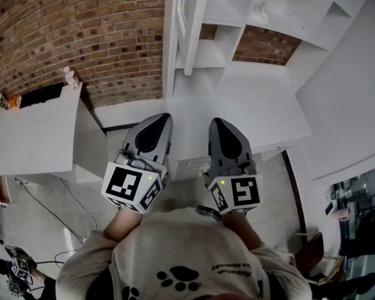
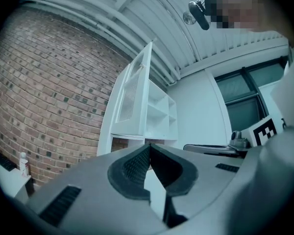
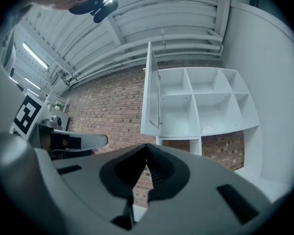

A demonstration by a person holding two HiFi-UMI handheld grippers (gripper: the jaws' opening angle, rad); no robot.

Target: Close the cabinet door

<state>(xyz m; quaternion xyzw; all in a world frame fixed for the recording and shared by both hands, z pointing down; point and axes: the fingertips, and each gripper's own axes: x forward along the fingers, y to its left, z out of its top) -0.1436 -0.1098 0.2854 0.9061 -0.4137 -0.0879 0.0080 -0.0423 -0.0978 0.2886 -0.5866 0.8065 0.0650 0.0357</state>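
A white wall cabinet with open cubby shelves hangs on the brick wall, and its door stands swung out toward me. The same door shows edge-on in the right gripper view, with a slim handle on its inner face, and the door also shows in the left gripper view. My left gripper and right gripper are held side by side over the white counter, below the door and apart from it. Both have jaws shut with nothing between them.
A white side table stands at the left with a black keyboard and small items on it. A brick wall backs the scene. A white wall panel rises at the right. Cables lie on the floor at lower left.
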